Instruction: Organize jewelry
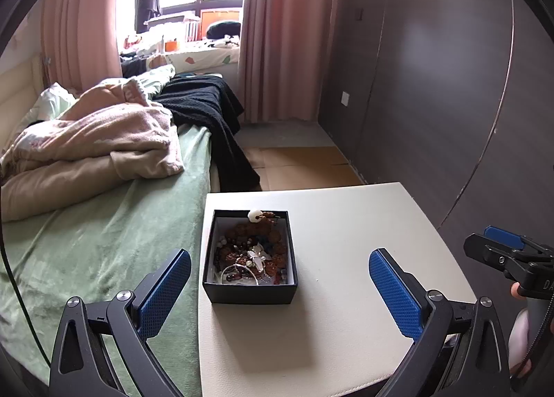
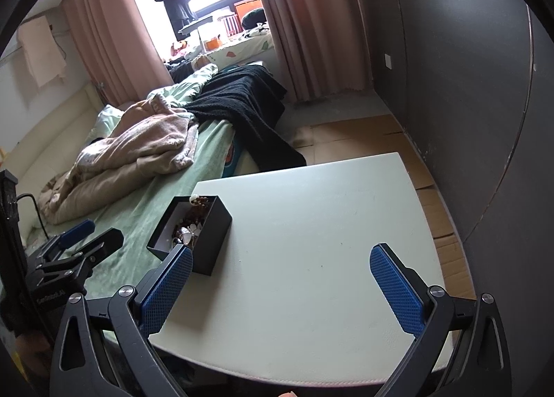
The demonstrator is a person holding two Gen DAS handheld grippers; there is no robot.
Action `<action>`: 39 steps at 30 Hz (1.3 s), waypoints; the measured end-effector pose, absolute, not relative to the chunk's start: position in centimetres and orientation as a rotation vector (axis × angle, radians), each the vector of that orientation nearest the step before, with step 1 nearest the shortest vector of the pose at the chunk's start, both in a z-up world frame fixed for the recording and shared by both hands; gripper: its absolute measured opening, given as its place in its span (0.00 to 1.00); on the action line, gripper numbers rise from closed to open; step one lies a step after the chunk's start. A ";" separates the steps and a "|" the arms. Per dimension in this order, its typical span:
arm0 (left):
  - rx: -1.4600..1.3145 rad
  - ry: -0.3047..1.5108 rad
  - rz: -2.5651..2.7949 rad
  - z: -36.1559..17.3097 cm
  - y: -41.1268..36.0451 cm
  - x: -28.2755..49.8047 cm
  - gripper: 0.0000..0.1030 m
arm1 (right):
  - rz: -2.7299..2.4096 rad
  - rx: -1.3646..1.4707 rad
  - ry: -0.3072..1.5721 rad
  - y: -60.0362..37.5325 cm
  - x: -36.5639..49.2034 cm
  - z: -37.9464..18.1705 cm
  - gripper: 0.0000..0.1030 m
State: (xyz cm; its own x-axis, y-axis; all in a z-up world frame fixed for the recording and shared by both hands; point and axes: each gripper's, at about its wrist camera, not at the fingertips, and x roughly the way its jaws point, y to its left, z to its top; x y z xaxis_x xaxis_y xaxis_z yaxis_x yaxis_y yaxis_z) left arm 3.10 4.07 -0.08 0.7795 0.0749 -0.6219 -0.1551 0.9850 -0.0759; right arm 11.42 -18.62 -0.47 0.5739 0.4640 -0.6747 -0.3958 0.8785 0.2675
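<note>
Jewelry [image 1: 251, 251] lies heaped in an open black box [image 1: 249, 293] near the left edge of the white table [image 1: 346, 223], beside the bed [image 1: 104, 241]; beads, a silvery ring and a white pendant hooked over the far rim are tangled together. Both the left gripper [image 1: 279, 288] and the right gripper [image 2: 281, 284] hover over the near edge, jaws wide apart and holding nothing. Such a scene fits pieces gathered into the box or waiting to be sorted out; any pick would need a fine pinch on one strand.
</note>
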 end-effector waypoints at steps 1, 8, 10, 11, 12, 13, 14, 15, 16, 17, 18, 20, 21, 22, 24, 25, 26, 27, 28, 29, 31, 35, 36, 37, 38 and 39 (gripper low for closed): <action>-0.124 0.666 0.125 -0.1 4.0 3.1 0.99 | 0.506 0.090 0.817 -18.6 11.5 -0.5 1.00; -0.125 0.665 0.125 -0.1 4.0 3.1 0.99 | 0.504 0.088 0.818 -18.7 11.6 -0.7 1.00; -0.124 0.663 0.125 -0.1 4.0 3.1 0.99 | 0.505 0.087 0.816 -18.8 11.6 -0.7 1.00; -0.124 0.661 0.125 -0.1 4.0 3.1 0.99 | 0.505 0.087 0.815 -18.8 11.6 -0.7 1.00; -0.124 0.662 0.125 -0.1 4.0 3.1 0.99 | 0.504 0.086 0.814 -18.8 11.6 -0.7 1.00; -0.124 0.662 0.125 -0.1 4.0 3.1 0.99 | 0.502 0.085 0.813 -18.8 11.6 -0.7 1.00; -0.126 0.663 0.124 -0.1 4.0 3.1 0.99 | 0.504 0.086 0.815 -18.8 11.6 -0.7 1.00; -0.127 0.662 0.122 -0.1 4.1 3.1 0.99 | 0.505 0.087 0.815 -18.8 11.5 -0.7 1.00; -0.128 0.662 0.122 -0.1 4.1 3.0 0.99 | 0.504 0.087 0.816 -18.8 11.6 -0.7 1.00; -0.127 0.662 0.122 -0.1 4.1 3.0 0.99 | 0.506 0.088 0.815 -18.8 11.5 -0.7 1.00; -0.127 0.661 0.121 -0.1 4.1 3.0 0.99 | 0.506 0.089 0.813 -18.8 11.6 -0.6 1.00; -0.124 0.662 0.121 -0.1 4.1 3.0 0.99 | 0.506 0.088 0.810 -18.9 11.6 -0.6 1.00; -0.126 0.662 0.121 -0.1 4.1 3.0 0.99 | 0.506 0.087 0.811 -18.9 11.6 -0.6 1.00; -0.127 0.662 0.120 -0.1 4.1 3.0 0.99 | 0.506 0.087 0.812 -18.9 11.6 -0.6 1.00; -0.127 0.661 0.122 0.0 4.0 3.0 0.99 | 0.506 0.089 0.812 -18.8 11.6 -0.6 1.00; -0.125 0.660 0.126 0.0 4.0 3.0 0.99 | 0.506 0.089 0.812 -18.8 11.5 -0.6 1.00; -0.124 0.660 0.129 0.0 4.0 3.0 0.99 | 0.506 0.088 0.811 -18.8 11.5 -0.6 1.00; -0.123 0.659 0.129 0.0 4.0 3.0 0.99 | 0.506 0.088 0.811 -18.8 11.5 -0.6 1.00; -0.125 0.658 0.129 0.0 4.0 3.0 0.99 | 0.505 0.087 0.812 -18.8 11.5 -0.6 1.00; -0.126 0.658 0.129 0.0 4.1 3.0 0.99 | 0.506 0.087 0.812 -18.8 11.6 -0.6 1.00; -0.127 0.656 0.129 0.0 4.1 3.0 0.99 | 0.507 0.086 0.814 -18.8 11.5 -0.6 1.00; -0.126 0.657 0.128 0.0 4.1 3.0 0.99 | 0.507 0.082 0.815 -18.8 11.5 -0.6 1.00; -0.125 0.656 0.129 0.0 4.1 3.0 0.99 | 0.507 0.082 0.815 -18.9 11.5 -0.5 1.00; -0.125 0.655 0.131 0.0 4.1 3.0 0.99 | 0.508 0.083 0.814 -18.9 11.5 -0.5 1.00; -0.126 0.655 0.130 0.1 4.1 3.0 0.99 | 0.507 0.083 0.814 -18.9 11.6 -0.5 1.00; -0.126 0.654 0.130 0.1 4.1 3.0 0.99 | 0.507 0.082 0.815 -18.8 11.5 -0.5 1.00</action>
State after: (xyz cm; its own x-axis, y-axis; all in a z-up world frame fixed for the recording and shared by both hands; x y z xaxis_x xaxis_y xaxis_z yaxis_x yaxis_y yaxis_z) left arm 3.04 4.08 0.08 0.7858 0.0805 -0.6132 -0.1597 0.9843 -0.0755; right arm 11.51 -18.83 -0.55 0.5739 0.4635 -0.6752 -0.4015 0.8778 0.2613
